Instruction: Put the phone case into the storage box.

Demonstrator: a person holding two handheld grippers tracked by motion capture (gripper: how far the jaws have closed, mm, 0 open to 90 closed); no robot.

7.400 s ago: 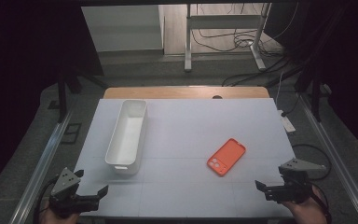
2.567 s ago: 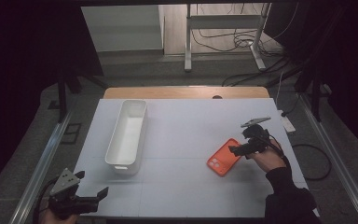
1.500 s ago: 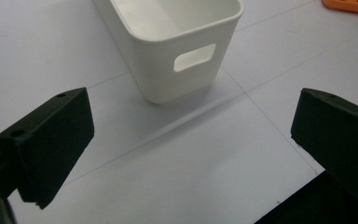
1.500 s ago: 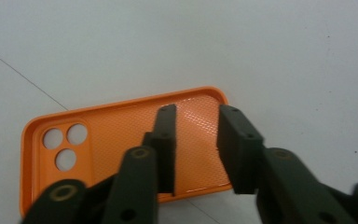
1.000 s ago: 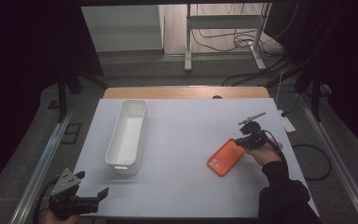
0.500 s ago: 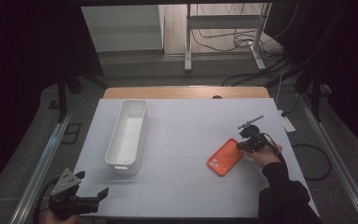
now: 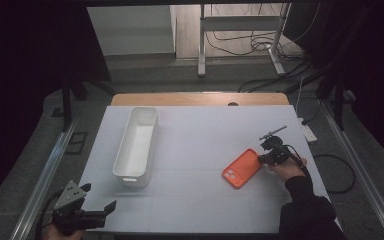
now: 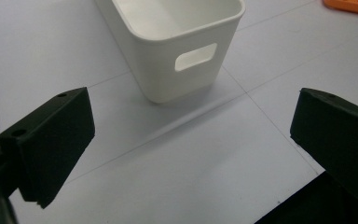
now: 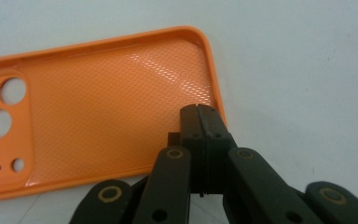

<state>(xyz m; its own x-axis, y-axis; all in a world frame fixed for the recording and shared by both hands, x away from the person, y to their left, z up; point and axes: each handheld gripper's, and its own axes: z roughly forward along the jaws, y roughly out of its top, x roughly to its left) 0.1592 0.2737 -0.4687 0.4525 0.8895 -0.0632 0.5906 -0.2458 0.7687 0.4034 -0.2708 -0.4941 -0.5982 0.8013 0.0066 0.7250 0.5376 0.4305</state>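
An orange phone case (image 7: 241, 168) lies inside-up on the white table, right of the middle. My right gripper (image 7: 261, 158) is at its far right end. In the right gripper view its jaws are pressed together, their tips (image 9: 199, 108) over the case (image 9: 98, 102) just inside its right rim. Whether they pinch the rim I cannot tell. My left gripper (image 7: 101, 212) rests at the near left corner, open with nothing between its jaws (image 8: 191, 140). The case's edge (image 8: 349, 4) peeks in at the top right of the left gripper view.
A long white bin (image 7: 125, 172) stands left of the middle, its short handle end (image 8: 168, 79) just ahead of my left gripper. The white table top (image 7: 195, 145) stretches between the bin and the case. A cable trails from the right hand off the right edge.
The right gripper has come from the near right corner up to the case, and its jaws have gone from open to shut. In the last second it barely shifted. The left gripper stayed put.
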